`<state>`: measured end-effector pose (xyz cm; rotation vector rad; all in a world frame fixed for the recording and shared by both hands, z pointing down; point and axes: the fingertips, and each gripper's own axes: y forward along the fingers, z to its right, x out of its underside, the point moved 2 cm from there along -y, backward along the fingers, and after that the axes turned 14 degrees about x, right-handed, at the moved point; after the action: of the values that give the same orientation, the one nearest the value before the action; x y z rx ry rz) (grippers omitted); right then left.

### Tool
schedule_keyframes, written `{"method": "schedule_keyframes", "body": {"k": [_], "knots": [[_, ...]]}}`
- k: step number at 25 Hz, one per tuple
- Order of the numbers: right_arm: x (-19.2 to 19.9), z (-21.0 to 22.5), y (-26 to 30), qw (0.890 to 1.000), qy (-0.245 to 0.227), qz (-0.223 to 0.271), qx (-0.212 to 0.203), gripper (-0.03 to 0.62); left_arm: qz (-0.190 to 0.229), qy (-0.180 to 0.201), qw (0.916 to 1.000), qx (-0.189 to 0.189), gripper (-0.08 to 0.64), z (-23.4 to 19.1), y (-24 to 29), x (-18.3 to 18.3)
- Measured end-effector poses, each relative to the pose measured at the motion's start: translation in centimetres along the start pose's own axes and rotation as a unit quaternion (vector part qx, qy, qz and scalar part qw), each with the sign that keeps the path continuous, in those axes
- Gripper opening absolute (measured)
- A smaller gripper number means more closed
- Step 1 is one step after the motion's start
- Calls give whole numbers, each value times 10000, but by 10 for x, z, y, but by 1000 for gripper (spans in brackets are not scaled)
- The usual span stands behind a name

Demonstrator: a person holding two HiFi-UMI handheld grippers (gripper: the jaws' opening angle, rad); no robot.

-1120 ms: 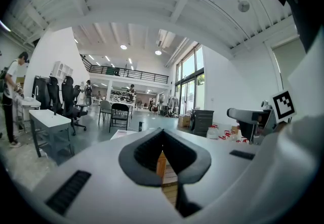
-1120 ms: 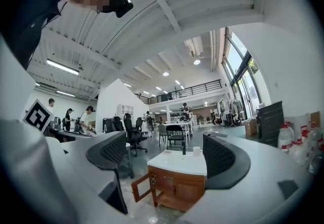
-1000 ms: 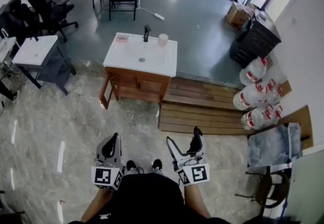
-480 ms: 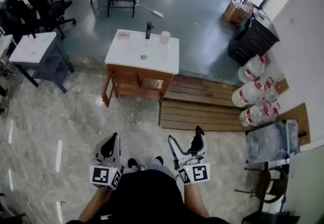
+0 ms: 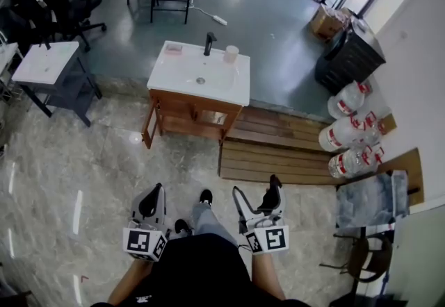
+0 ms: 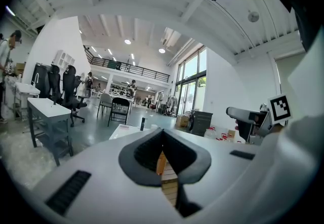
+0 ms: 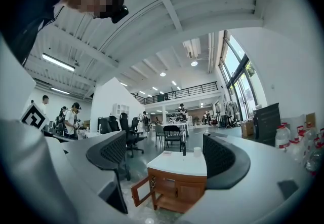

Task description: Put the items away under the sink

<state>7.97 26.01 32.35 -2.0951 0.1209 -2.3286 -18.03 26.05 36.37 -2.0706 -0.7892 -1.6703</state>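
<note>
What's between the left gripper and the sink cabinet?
Only bare marble floor, per the head view. The left gripper is well short of the sink cabinet.

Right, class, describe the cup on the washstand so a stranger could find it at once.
Find the wooden washstand with a white top, standing alone mid-floor. Three things stand along its far edge. The cup is the pale one right of the black tap, while the pink item sits left.
</note>
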Motion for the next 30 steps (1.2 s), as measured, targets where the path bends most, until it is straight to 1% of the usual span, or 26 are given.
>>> {"method": "schedule_keyframes", "body": {"k": [4,8,12,16,22,24,27,30], "knots": [[6,3,22,10000,-14,-9,-14,462,-29,-27,10000,-55,6,-15,15,1],[15,14,57,10000,42,-40,-43,462,-17,-42,9999,-101,6,-31,45,2],[13,27,104,9999,145,22,-55,462,-40,-70,9999,-65,6,-44,88,-5],[11,40,153,9998,175,94,-100,462,-65,22,10000,-50,6,-62,133,-18],[13,62,219,9994,319,46,-138,462,-75,144,9998,-84,6,-89,207,-43],[13,71,238,9994,322,17,-144,462,-97,133,9999,-23,6,-93,231,-47],[19,85,264,9992,385,-54,-117,462,-188,4,9997,166,6,-97,266,-49],[26,97,285,9986,511,-119,-72,462,-259,11,9995,167,6,-102,295,-46]]}}
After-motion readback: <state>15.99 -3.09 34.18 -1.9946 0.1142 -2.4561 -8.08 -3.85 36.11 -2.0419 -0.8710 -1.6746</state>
